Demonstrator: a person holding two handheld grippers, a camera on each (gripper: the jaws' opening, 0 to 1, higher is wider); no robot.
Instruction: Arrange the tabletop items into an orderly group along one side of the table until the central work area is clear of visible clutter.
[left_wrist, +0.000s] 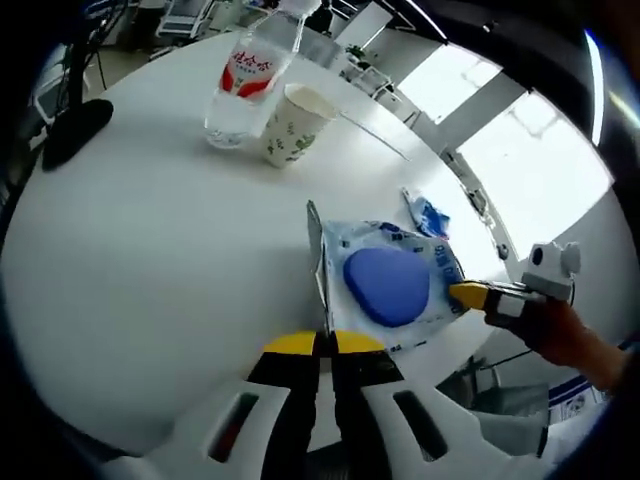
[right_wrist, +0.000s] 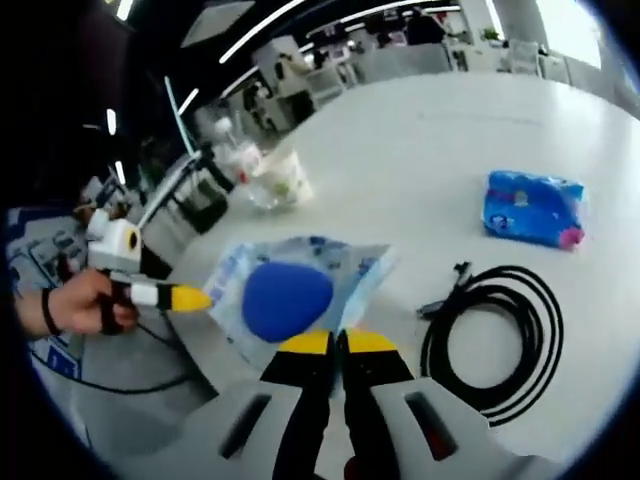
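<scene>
Both tongs pinch the blue-pad packet (left_wrist: 392, 287): your left gripper (left_wrist: 326, 345) closed on one edge, right gripper (right_wrist: 337, 343) closed on the opposite, probably sharing the floppy load so it carries flat.

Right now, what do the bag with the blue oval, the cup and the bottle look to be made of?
The bag looks like thin glossy plastic film: it wrinkles, shines and shows the blue oval through it. The cup appears to be matte paper, white with a green leaf print. The bottle seems clear plastic, see-through with a red and white label. Both grippers pinch the bag's edges.
</scene>
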